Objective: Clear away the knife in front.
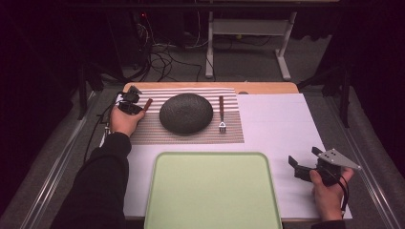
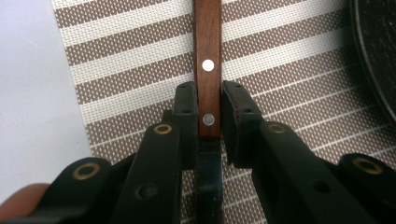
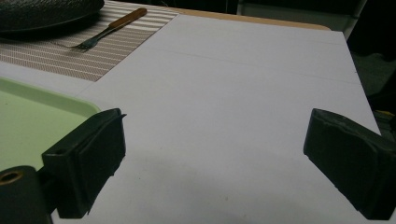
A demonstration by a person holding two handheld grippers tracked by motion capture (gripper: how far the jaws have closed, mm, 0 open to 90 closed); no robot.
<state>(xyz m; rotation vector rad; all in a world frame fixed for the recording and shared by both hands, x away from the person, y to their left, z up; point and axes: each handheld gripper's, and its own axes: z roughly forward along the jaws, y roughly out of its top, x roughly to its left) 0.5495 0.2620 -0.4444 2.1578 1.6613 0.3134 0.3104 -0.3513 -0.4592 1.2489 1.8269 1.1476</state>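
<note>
On the striped placemat [image 2: 116,56], left fingers [image 2: 208,119] clamped around wooden knife handle [image 2: 208,42]; right fingers [image 3: 215,158] wide open, empty.

High view looks down from above — gripper views sit low, sharing the striped placemat [image 1: 143,131].

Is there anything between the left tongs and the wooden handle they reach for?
Nothing visible. In the left gripper view the left tongs sit on both sides of the wooden handle, which lies on the striped mat; the pads look pressed against it.
</note>
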